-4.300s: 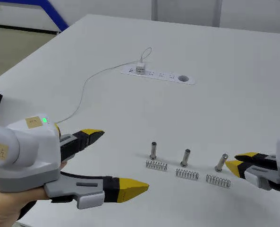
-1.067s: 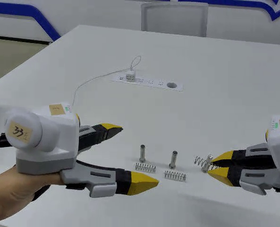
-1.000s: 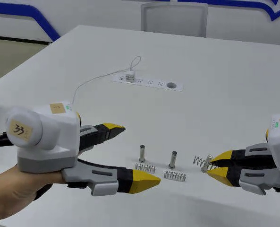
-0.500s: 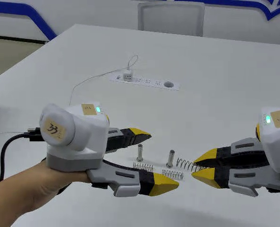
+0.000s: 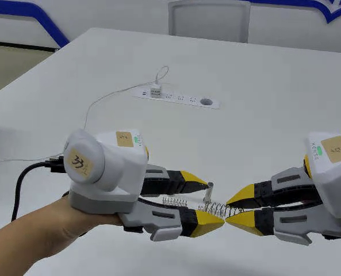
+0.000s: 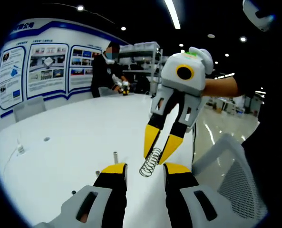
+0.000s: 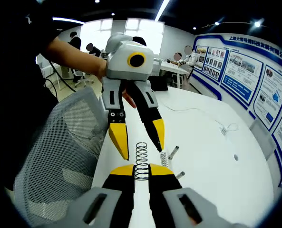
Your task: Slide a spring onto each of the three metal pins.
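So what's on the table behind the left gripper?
One spring lies on the table, peeking between the left gripper's jaws, and one pin stands by its upper tip. The jaws cover anything else there.

Bright even head view, dim fisheye gripper views, glaring ceiling lights, warped edges

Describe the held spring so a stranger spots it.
Above the white table, two yellow-tipped grippers face each other. The spring is clamped in the right gripper, pointing at the open left gripper. Unlike the loose spring lying nearby, it is off the table.
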{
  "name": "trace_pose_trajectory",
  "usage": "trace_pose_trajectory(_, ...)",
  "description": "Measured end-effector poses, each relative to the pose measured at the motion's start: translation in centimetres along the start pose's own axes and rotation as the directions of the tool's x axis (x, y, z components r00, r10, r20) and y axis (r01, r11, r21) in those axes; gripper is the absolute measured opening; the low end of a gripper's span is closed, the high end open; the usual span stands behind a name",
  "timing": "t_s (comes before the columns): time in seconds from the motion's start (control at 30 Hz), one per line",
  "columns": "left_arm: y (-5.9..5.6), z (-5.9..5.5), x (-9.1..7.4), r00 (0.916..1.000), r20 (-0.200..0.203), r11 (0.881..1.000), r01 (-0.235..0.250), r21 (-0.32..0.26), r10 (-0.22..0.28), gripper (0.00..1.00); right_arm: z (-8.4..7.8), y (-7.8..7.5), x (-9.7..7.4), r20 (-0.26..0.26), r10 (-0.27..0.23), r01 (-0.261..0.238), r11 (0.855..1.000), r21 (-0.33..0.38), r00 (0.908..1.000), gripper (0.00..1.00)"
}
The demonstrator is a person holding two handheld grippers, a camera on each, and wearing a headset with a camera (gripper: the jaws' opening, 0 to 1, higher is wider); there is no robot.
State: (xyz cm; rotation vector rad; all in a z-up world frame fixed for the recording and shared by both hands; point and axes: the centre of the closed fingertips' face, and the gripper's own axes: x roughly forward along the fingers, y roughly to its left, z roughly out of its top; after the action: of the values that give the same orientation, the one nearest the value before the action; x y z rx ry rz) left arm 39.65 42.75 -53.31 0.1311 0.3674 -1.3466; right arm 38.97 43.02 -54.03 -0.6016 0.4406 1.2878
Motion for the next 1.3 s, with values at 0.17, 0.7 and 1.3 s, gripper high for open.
trace_pose_trajectory(0.17,0.1,-0.1,0.0,1.0000,-0.005,1.000,-0.003,0.001,0.003,0.29,-0.1,0.2,0.1,-0.003,0.009,-0.009,1.000,-0.004,1.0000,0.11)
trace_pose_trajectory(0.7,-0.8,-0.2,-0.1,0.9991,-0.013,0.999,0.040,0.037,-0.040,0.14,0.7,0.6,0.1,0.022,0.026,-0.026,0.999,-0.029,0.9994,0.11)
trace_pose_trajectory(1.3,-1.6,0.8,-0.1,0.9977,0.013,0.980,0.062,0.187,-0.066,0.09,1.0,0.3,-0.9,0.073,0.020,-0.020,1.000,-0.005,0.9971,0.14)
